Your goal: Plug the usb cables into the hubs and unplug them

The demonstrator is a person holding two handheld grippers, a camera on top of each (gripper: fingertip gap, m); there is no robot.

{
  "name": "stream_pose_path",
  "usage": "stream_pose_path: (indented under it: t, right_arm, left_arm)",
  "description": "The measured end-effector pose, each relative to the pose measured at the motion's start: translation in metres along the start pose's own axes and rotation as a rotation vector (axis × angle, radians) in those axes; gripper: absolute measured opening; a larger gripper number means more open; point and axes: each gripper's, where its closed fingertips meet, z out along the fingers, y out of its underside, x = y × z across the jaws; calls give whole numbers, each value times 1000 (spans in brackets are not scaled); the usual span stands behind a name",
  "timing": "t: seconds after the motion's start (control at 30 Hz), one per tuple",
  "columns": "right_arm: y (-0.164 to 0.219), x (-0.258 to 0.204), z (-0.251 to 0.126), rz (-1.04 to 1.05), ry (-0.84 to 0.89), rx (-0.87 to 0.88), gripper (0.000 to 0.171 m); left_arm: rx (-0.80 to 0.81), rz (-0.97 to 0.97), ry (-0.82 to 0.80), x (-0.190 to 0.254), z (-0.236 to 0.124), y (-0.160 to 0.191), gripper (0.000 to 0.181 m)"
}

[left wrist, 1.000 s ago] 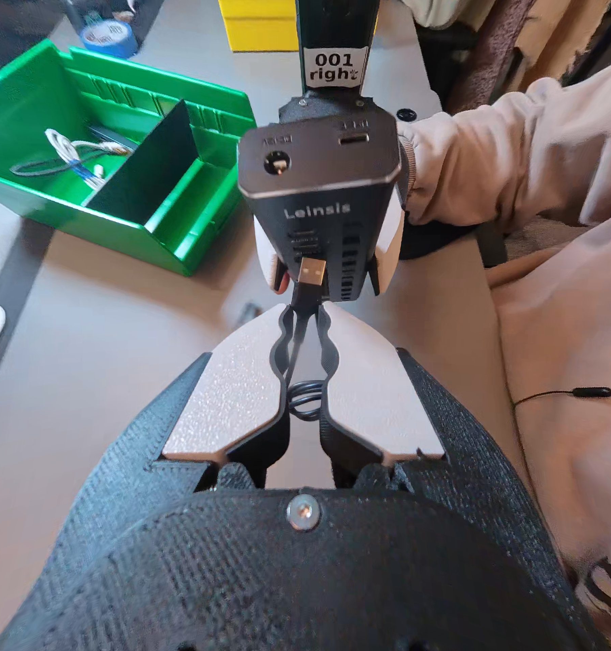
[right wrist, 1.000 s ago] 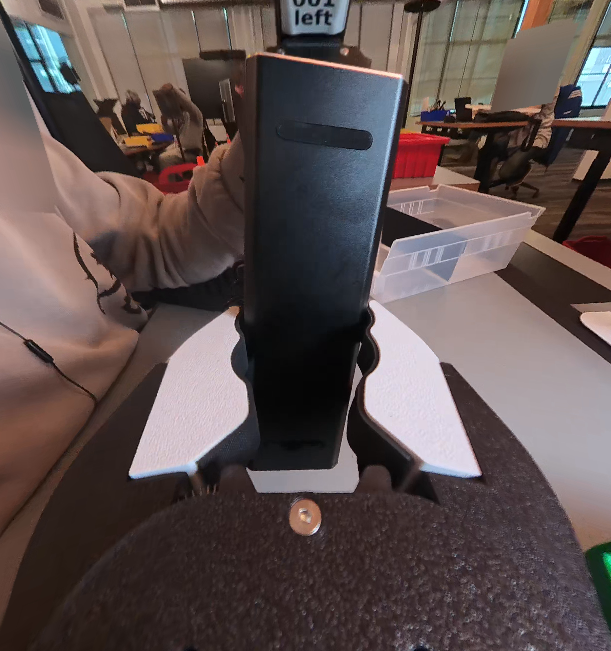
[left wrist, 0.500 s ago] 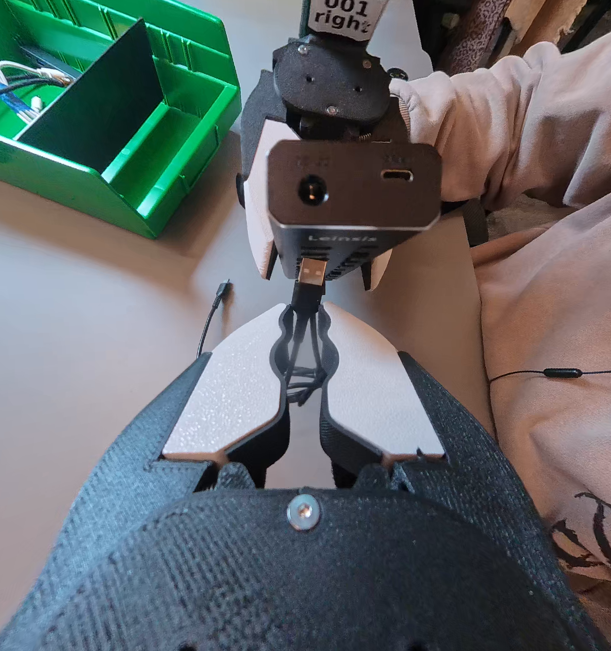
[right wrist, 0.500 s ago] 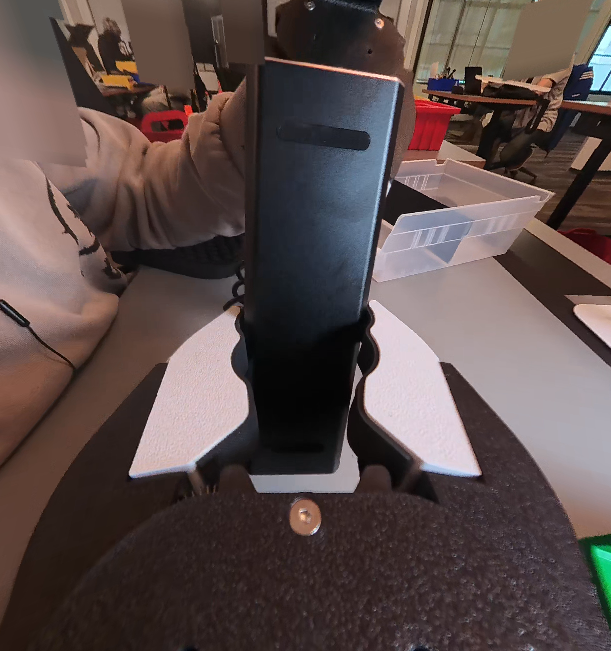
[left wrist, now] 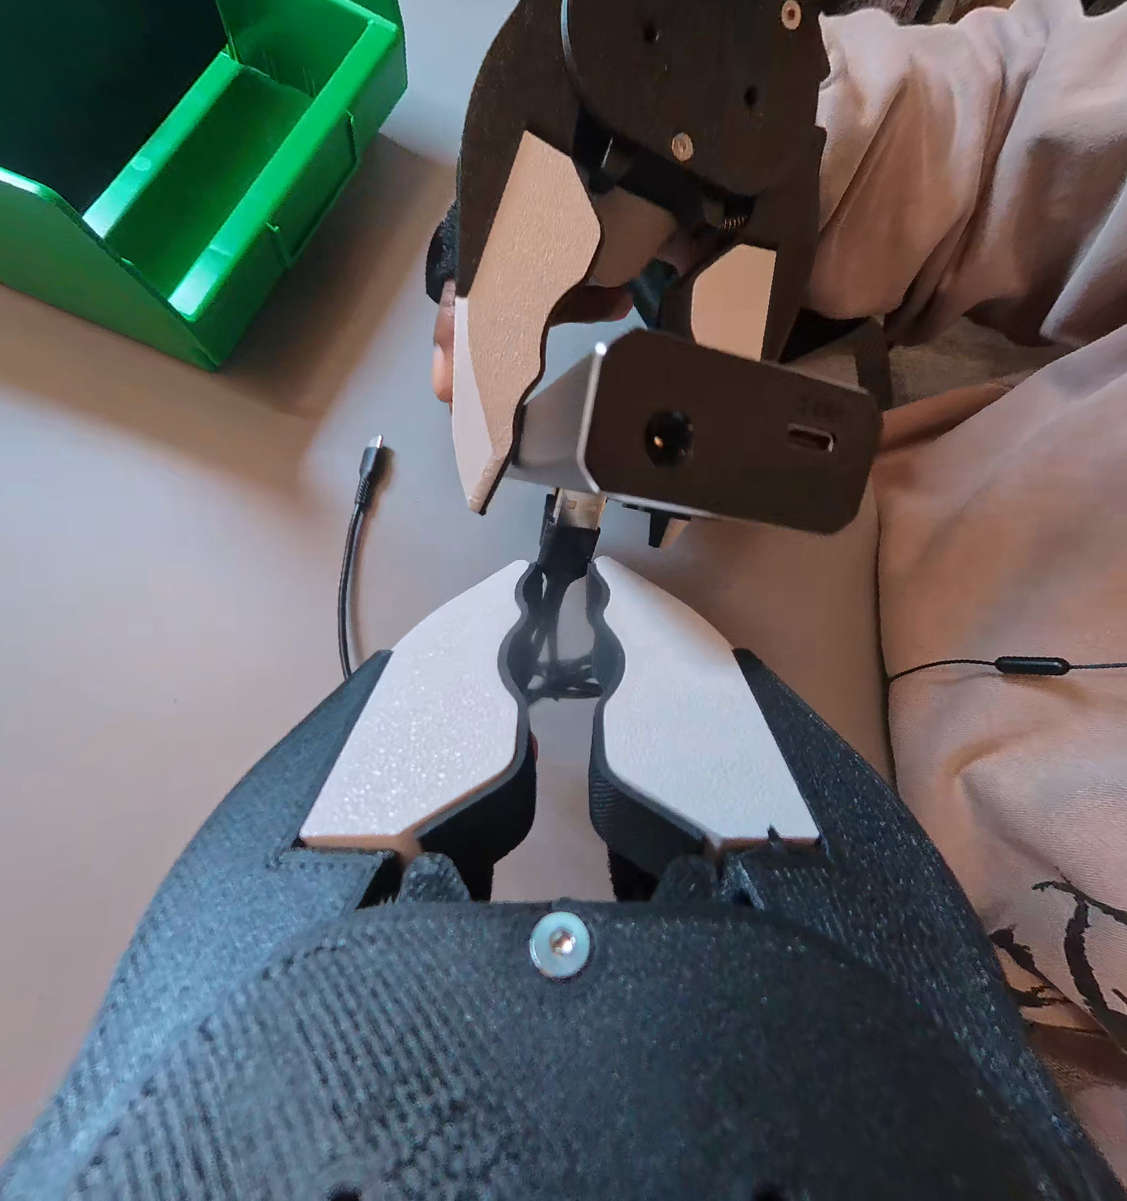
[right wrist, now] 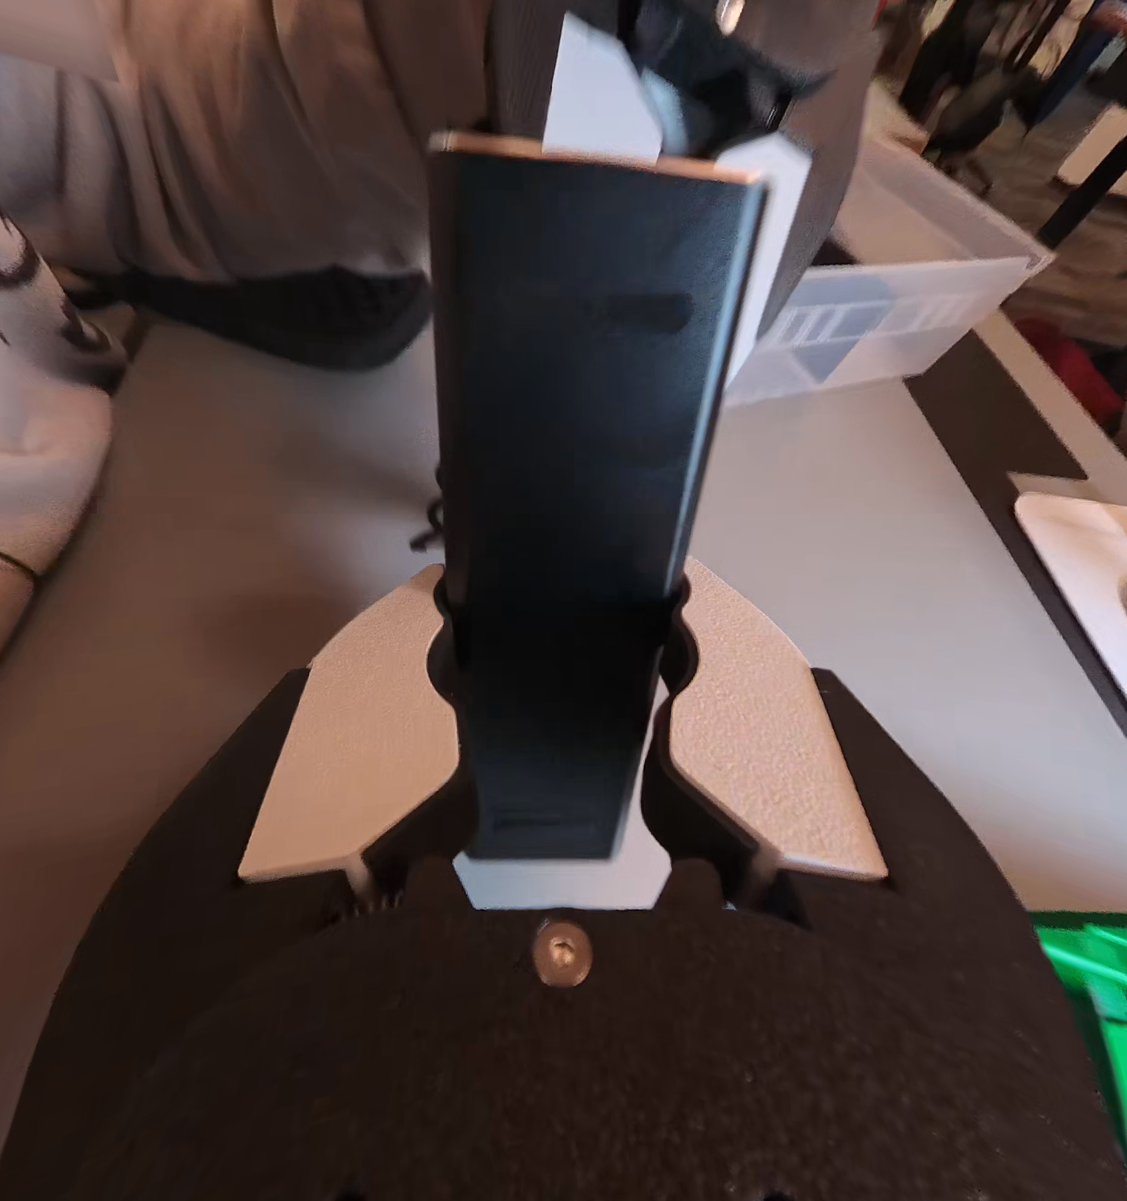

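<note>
My left gripper (left wrist: 564,564) is shut on the black plug of a USB cable (left wrist: 567,542). Its metal tip (left wrist: 580,505) touches the underside of a dark grey hub (left wrist: 723,432), held above the table. I cannot tell how far the tip is in. The cable's other end (left wrist: 371,455) lies on the table, with the slack looped between my fingers. My right gripper (right wrist: 564,578) is shut on the same hub (right wrist: 580,422), which fills the middle of the right wrist view. In the left wrist view the right gripper (left wrist: 619,500) comes in from above.
A green divided bin (left wrist: 177,195) stands at the far left, its corner also in the right wrist view (right wrist: 1107,975). A clear plastic bin (right wrist: 905,305) sits at the back right. A white pad (right wrist: 1100,598) lies at the right edge. The person's sleeves and torso (left wrist: 1035,585) are close on one side. Less than 4 cm separates the two grippers' tips.
The hub has tilted and come nearer, its end face now turned to the left camera. The plug tip has gone under the hub. The cable's free end now shows on the table.
</note>
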Motion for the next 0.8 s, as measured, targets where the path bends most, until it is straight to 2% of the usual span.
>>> stream_pose_path:
  t: [0.03,0.33,0.43,0.57,0.7,0.73,0.8]
  right_arm:
    - [-7,1,-2,-1,6,31,60]
    - [7,-10,2,-136,30,-150,60]
    - [2,-10,-6,-121,16,-116,60]
    - [6,-15,-7,-136,-8,-149,61]
    - [15,-13,-8,-174,9,-216,59]
    - [16,-18,-3,-174,-4,-215,60]
    - [14,-26,4,-160,-54,-196,60]
  left_arm:
    - [0,-1,4,1,1,0,13]
    - [-51,81,-10,8,11,5,12]
    - [13,91,5,13,7,-5,12]
    - [-21,138,-17,17,11,-4,12]
    - [63,118,8,20,3,-16,9]
    - [109,134,31,26,1,-24,0]
    - [11,179,21,32,8,-12,0]
